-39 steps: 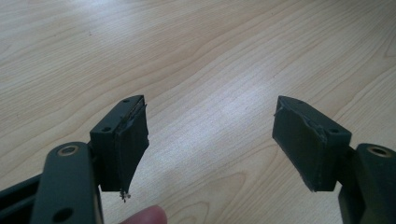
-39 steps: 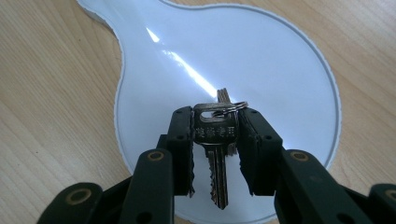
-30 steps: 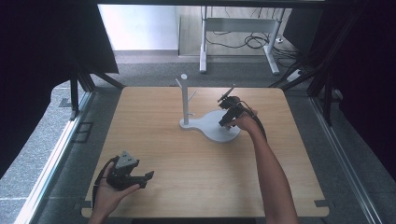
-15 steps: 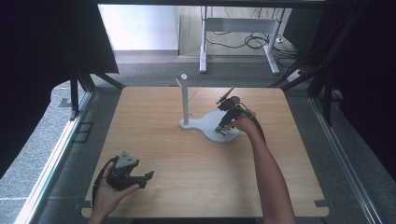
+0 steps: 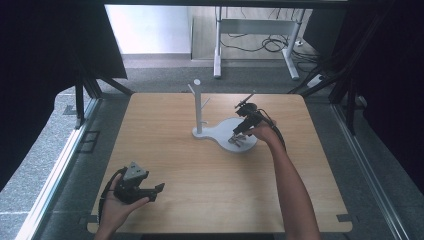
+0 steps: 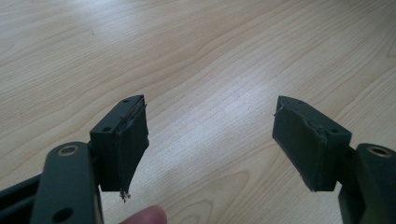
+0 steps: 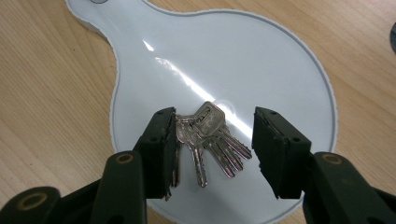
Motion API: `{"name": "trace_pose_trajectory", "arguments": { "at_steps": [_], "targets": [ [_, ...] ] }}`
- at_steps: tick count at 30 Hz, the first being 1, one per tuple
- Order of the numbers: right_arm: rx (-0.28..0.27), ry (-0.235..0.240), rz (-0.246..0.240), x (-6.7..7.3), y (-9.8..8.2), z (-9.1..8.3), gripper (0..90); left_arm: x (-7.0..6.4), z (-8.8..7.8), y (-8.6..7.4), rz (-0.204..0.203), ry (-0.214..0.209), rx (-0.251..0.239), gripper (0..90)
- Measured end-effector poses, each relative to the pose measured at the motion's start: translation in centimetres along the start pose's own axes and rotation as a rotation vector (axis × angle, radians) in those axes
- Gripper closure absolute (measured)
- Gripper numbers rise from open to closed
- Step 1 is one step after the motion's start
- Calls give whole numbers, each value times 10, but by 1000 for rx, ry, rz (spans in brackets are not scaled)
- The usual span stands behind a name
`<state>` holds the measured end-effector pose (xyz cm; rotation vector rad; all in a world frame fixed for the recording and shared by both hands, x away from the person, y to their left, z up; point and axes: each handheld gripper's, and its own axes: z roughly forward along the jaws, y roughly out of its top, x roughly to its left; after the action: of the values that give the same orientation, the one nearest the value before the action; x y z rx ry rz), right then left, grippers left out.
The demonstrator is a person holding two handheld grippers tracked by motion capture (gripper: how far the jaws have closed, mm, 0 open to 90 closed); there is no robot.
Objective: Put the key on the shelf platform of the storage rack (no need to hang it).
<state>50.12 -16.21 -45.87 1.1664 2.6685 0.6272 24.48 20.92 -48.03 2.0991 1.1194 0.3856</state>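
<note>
A bunch of silver keys (image 7: pixel 208 140) lies flat on the round white tray (image 7: pixel 261 60) of a white stand. The stand's upright post with short pegs (image 5: pixel 198 107) rises at the tray's left end. My right gripper (image 7: pixel 215 114) is open and low over the tray, one jaw on either side of the keys without clamping them. In the high view, that right gripper (image 5: pixel 240 134) sits over the tray (image 5: pixel 222 131) at mid-table. My left gripper (image 5: pixel 157 191) is held near the table's front left, open, with bare wood between the jaws of the left gripper (image 6: pixel 210 105).
The wooden table (image 5: pixel 175 150) lies between the two hands. Black frame struts stand at the table's left and right back corners. A desk frame with cables (image 5: pixel 260 45) is on the floor behind.
My right gripper has come down and slightly nearer, onto the tray around the keys. The left gripper has stayed where it was.
</note>
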Motion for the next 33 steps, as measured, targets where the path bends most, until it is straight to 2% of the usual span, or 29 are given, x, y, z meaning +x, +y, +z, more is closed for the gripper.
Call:
{"name": "trace_pose_trajectory", "arguments": {
  "at_steps": [7, 11, 18, 25, 30, 33],
  "targets": [
    [-24, 32, -17, 4, -9, -10, 476, -2, -1, 1, 4, -3, -1, 269],
    [-17, 48, -31, 6, -15, -16, 469, -1, 0, 1, 1, -2, 1, 269],
    [-47, 73, -28, 10, -34, -30, 458, -2, 0, 0, -3, -3, -1, 269],
    [-108, 84, -16, 14, -67, -42, 458, -2, -2, 1, -5, -4, -4, 270],
    [-158, 110, -16, 16, -99, -49, 460, -3, 1, 0, -3, -6, 4, 272],
    [-180, 106, -19, 20, -117, -54, 460, -4, 1, 1, 0, -7, 6, 272]
  ]
}}
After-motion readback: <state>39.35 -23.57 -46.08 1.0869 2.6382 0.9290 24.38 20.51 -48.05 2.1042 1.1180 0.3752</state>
